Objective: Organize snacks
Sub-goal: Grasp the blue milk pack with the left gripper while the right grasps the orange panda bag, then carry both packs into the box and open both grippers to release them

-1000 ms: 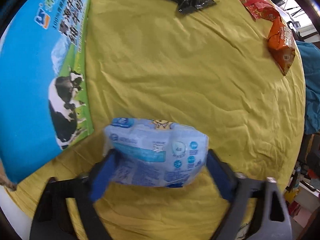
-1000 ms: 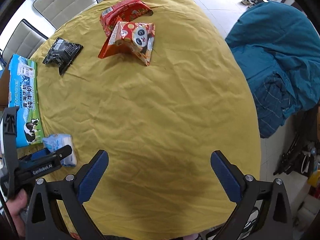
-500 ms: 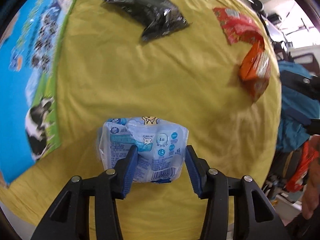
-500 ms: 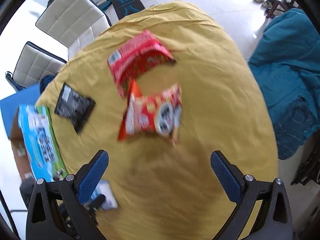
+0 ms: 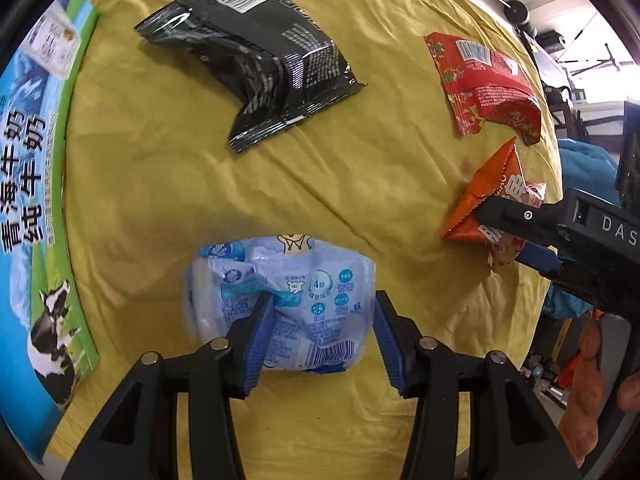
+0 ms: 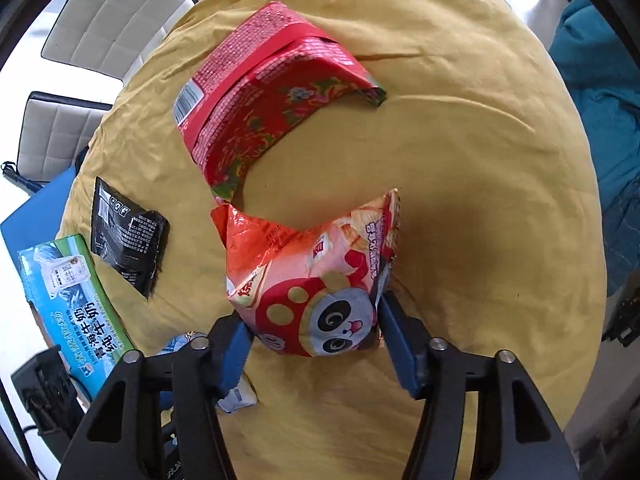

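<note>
My left gripper (image 5: 322, 336) is shut on a pale blue snack pack (image 5: 288, 296), its blue pads pressing both sides of the pack just over the yellow tablecloth (image 5: 180, 168). In the right wrist view my right gripper (image 6: 314, 338) is shut on an orange-red panda snack bag (image 6: 316, 280). The same bag (image 5: 492, 208) shows at the right of the left wrist view, pinched by the right gripper (image 5: 516, 232). A black snack bag (image 5: 256, 56) and a red snack bag (image 5: 484, 80) lie flat farther back.
A blue and green milk carton box (image 5: 36, 184) lies along the table's left edge. White chairs (image 6: 104, 24) stand beyond the far side. A teal fabric seat (image 6: 600, 100) is at the right. The red bag (image 6: 264, 96) lies just behind the panda bag.
My left gripper shut on the pale blue pack a moment back and keeps hold. My right gripper moved forward over the table and shut on the panda bag.
</note>
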### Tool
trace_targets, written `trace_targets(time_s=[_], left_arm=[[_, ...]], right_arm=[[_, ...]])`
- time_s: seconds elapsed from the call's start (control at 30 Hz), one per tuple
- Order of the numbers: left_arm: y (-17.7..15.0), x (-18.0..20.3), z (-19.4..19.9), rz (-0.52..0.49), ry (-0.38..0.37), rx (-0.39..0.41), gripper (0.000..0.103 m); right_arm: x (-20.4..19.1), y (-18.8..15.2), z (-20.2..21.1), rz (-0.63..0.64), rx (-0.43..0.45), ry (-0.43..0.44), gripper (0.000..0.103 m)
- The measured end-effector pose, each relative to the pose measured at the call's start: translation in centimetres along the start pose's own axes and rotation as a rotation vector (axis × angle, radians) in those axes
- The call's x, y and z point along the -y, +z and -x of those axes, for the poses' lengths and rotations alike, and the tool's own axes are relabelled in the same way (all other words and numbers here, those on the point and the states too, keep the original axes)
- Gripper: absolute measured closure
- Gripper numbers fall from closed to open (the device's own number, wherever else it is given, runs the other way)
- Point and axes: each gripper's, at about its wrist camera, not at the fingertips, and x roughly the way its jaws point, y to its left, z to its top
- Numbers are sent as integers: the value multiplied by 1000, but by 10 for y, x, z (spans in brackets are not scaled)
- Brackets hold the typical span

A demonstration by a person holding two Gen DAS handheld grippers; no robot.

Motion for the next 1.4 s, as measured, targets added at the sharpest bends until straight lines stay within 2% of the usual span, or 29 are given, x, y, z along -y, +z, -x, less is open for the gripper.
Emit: trace_targets(time_s=[0.13, 0.23, 0.43, 0.6, 0.7, 0.77, 0.83, 0.9, 0.97, 1.03, 1.07, 1.2, 1.3, 1.4], left_arm=[[0, 11, 0, -20, 18, 9, 58], [2, 34, -8, -47, 40, 32, 66], [-1, 25, 14, -46, 25, 87, 73], [-9, 16, 38, -38, -20, 122, 76], [-12, 10, 54, -54, -10, 153, 77], [-15, 9, 60, -48, -26, 154, 84], [-13, 3, 68, -39, -48, 157, 87], [-13, 1, 73, -56, -32, 178, 90], [-13, 1, 70, -73, -25, 162, 89], [-11, -5, 58, -45, -71, 128, 88], [-10, -8, 54, -37, -88, 116, 82], [1, -20, 28, -24, -62, 31, 81], [5, -34, 22, 20, -68, 23, 73], [6, -36, 18, 13, -52, 21, 70]], right_arm=[[-12, -6, -4, 25, 14, -41, 47], [-25, -12, -2, 60, 40, -86, 49], [-38, -30, 16, 104, 107, -106, 50], [-28, -49, 32, 116, 139, -103, 50], [-25, -64, 39, 129, 153, -92, 50], [-26, -72, 44, 144, 166, -99, 50], [-28, -81, 48, 155, 167, -89, 50], [-32, -92, 55, 176, 185, -90, 50], [-34, -101, 60, 206, 202, -113, 50], [-39, -105, 60, 224, 217, -136, 50], [-39, -106, 59, 229, 212, -133, 50], [-37, -103, 52, 217, 187, -122, 50], [-35, -102, 51, 208, 186, -119, 50], [-34, -101, 48, 208, 180, -117, 50]])
